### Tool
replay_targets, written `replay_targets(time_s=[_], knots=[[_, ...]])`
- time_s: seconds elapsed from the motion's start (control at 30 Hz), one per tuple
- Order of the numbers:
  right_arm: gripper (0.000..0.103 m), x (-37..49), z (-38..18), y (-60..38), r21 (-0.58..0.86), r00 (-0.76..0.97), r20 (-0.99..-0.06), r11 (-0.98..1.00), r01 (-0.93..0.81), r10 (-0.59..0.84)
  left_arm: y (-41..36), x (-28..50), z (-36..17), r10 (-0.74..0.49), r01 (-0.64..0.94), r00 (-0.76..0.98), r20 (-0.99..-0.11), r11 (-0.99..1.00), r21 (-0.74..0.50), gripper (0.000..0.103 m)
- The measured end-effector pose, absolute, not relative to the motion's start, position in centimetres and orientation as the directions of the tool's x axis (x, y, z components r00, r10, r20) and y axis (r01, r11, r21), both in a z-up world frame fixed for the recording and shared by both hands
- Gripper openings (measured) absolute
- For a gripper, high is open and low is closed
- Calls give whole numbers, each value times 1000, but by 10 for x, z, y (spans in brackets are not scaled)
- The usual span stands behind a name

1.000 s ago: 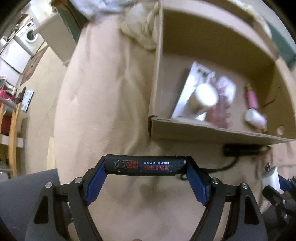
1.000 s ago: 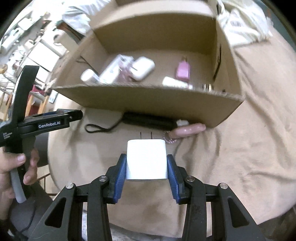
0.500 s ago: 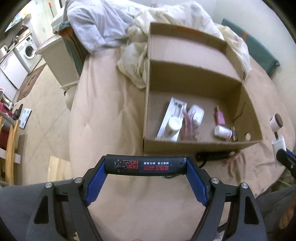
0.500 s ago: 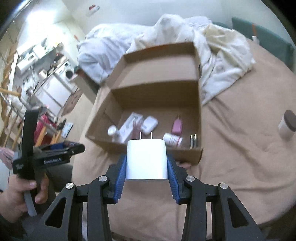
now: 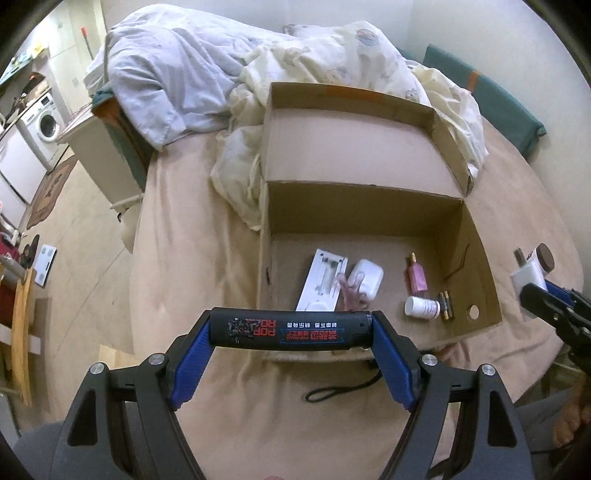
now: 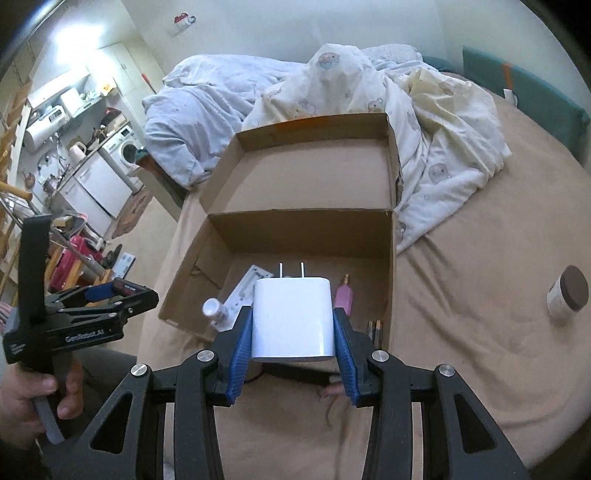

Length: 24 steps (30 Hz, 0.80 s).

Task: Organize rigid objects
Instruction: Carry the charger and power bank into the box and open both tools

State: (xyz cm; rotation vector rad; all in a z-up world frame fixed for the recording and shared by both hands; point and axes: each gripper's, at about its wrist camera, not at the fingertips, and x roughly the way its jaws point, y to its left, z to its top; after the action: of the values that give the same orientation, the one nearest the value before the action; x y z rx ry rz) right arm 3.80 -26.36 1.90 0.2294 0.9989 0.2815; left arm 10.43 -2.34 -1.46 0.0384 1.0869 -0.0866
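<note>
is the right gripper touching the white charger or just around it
Touching. In the right wrist view the right gripper has both blue pads pressed flat against the sides of the white charger, which is held up off the bed, no gap visible.

A bed with a tan sheet filled the room, its crumpled pale quilt heaped at the far edge. A white washing machine stood beyond the bed's left edge on beige floor; white walls were brightly lit.
</note>
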Motion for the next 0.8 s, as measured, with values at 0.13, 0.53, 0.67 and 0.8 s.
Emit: replay_targets(time_s=[0.13,0.53,0.67,0.8], knots=[[44,58,12,-260,308,498,-803,943,-124,327,-39,120,-19,-48,125,459,-887,992,11,79],[44,95,-32,-249,290,445,-841,951,-110,308,-84,158,-69,-14,251,409,-913,963,98,79],[44,97,-50,-245,274,403,-866,955,-117,298,-85,166,-91,4,254,388,-922,961,110,79],[44,98,-63,-239,267,371,-881,956,-121,293,-84,173,-108,11,243,359,-933,964,105,79]])
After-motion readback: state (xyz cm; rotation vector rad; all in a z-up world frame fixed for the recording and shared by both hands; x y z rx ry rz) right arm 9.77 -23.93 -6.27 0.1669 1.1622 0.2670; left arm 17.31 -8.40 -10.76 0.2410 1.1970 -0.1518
